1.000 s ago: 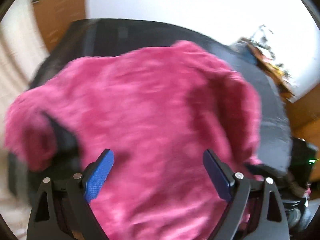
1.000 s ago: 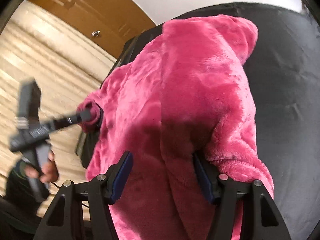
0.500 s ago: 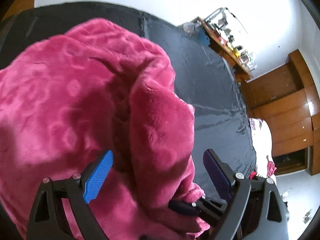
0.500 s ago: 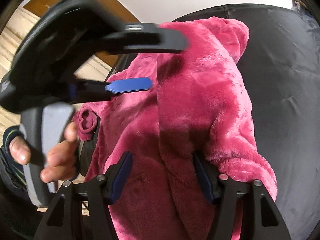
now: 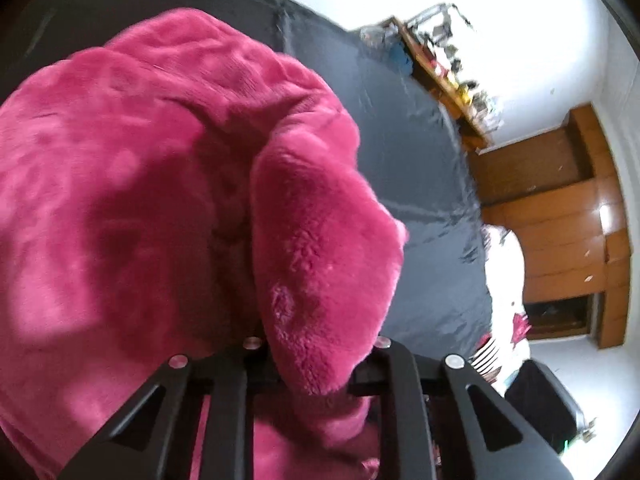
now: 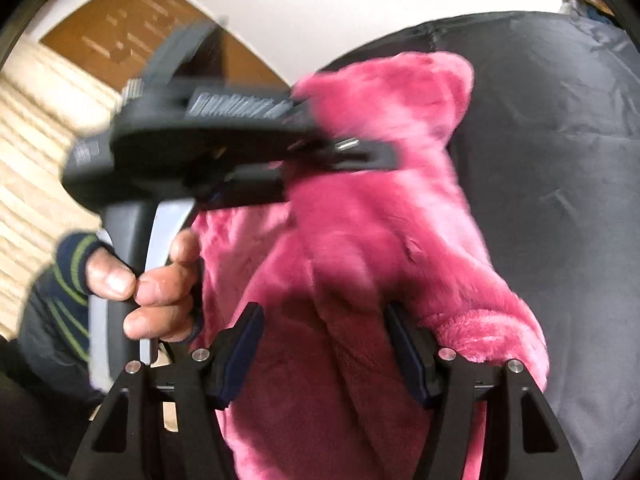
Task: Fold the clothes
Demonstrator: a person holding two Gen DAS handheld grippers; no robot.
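Observation:
A fluffy pink fleece garment (image 5: 120, 200) lies bunched on a dark grey sheet (image 5: 420, 184). My left gripper (image 5: 316, 344) has a thick raised fold of the fleece between its jaws, which are closing on it; the plush hides the pads. In the right wrist view the same left gripper (image 6: 344, 156) reaches in from the left and bites into the fleece (image 6: 400, 240). Lower down, my right gripper (image 6: 328, 352) holds a thick wad of the garment, filling the gap between its blue pads.
A hand (image 6: 160, 280) in a striped sleeve (image 6: 72, 256) holds the left tool. The dark sheet (image 6: 560, 160) spreads to the right. A wooden wardrobe (image 5: 560, 220), a cluttered shelf (image 5: 448, 60) and a white pile (image 5: 504, 280) stand beyond it.
The left gripper swung across the garment toward its right side, came down over a raised fold and closed from wide open onto it. The right gripper kept its hold.

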